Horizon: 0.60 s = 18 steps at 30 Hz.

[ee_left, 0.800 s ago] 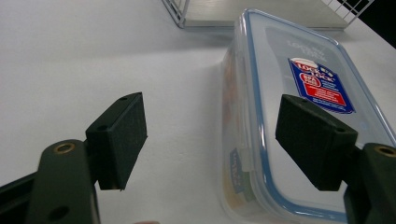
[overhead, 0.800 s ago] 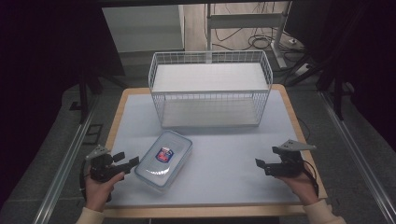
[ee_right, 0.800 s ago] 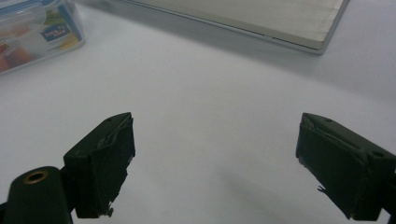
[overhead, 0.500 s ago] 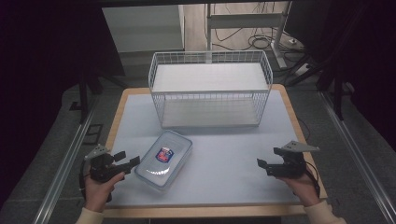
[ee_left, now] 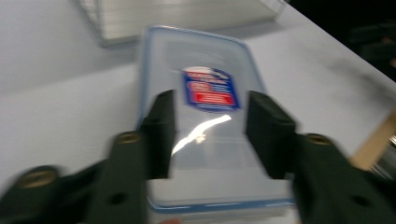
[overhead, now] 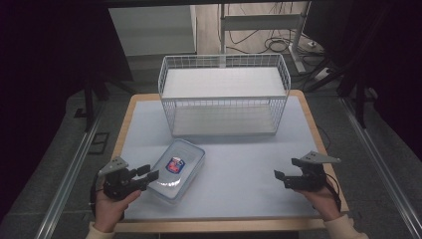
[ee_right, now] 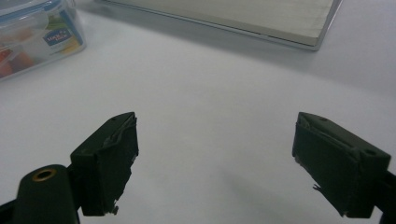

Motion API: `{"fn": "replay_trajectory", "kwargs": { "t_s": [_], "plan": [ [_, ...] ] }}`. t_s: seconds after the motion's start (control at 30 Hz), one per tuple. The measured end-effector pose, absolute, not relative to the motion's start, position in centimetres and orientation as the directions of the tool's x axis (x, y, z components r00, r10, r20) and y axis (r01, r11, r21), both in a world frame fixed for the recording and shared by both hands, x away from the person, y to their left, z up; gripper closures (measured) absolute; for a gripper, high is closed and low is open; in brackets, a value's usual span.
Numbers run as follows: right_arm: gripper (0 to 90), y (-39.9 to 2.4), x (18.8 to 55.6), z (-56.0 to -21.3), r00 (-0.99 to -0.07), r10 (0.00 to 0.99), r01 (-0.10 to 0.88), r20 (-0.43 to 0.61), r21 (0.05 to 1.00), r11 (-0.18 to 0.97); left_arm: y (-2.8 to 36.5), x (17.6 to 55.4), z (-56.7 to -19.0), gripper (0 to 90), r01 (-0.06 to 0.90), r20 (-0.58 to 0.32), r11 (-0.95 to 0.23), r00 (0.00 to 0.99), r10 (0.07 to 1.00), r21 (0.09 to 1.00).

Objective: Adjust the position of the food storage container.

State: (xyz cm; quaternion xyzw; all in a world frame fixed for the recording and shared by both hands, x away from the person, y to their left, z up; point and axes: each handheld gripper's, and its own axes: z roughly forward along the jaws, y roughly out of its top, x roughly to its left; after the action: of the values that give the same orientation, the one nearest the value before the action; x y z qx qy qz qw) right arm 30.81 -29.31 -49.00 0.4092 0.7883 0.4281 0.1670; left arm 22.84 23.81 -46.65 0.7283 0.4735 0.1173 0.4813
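Observation:
A clear plastic container (overhead: 178, 168) with a blue-rimmed lid and a red and blue label lies slantwise on the pale table, left of centre. My left gripper (overhead: 148, 175) reaches its near-left end. In the left gripper view the container (ee_left: 210, 93) lies under and between the jaws, and the left gripper (ee_left: 210, 135) stands open with its pads just over the lid, not pressing on it. That view is blurred. My right gripper (overhead: 279, 178) hovers at the near right, and in its own view the right gripper (ee_right: 215, 163) is wide open over bare table.
A white wire basket (overhead: 224, 97) stands at the back middle of the table (overhead: 249, 164), with its floor showing at the top of the right gripper view (ee_right: 233, 16). A wooden edge frames the table. Cables and a stand lie on the floor beyond.
My left gripper has slid right toward the container, and its tips now reach over the near end. The right gripper has hardly moved.

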Motion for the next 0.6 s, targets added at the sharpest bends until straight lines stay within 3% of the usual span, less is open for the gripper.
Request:
{"fn": "replay_trajectory", "kwargs": {
  "t_s": [0.03, 0.1, 0.17, 0.6],
  "plan": [
    [14.8, -29.3, 30.8, -49.0, -0.609, 0.788, 0.502, 0.087, 0.812, 0.299, 23.3, 22.6, -46.6, 62.1, 0.576, -0.292, -0.096, 0.542, 0.788, 0.812],
    [14.8, -29.3, 30.8, -49.1, -0.607, 0.79, 0.506, 0.085, 0.808, 0.302, 21.8, 21.9, -46.4, 83.6, 0.579, -0.303, -0.136, 0.596, 0.744, 0.804],
    [14.9, -29.3, 30.7, -49.2, -0.608, 0.789, 0.508, 0.084, 0.805, 0.306, 20.7, 21.4, -46.4, 89.1, 0.578, -0.292, -0.177, 0.625, 0.724, 0.797],
    [15.2, -29.0, 30.7, -49.5, -0.622, 0.779, 0.51, 0.076, 0.794, 0.33, 16.0, 19.1, -47.9, 90.0, 0.573, -0.197, -0.337, 0.675, 0.711, 0.747]
  ]
}}
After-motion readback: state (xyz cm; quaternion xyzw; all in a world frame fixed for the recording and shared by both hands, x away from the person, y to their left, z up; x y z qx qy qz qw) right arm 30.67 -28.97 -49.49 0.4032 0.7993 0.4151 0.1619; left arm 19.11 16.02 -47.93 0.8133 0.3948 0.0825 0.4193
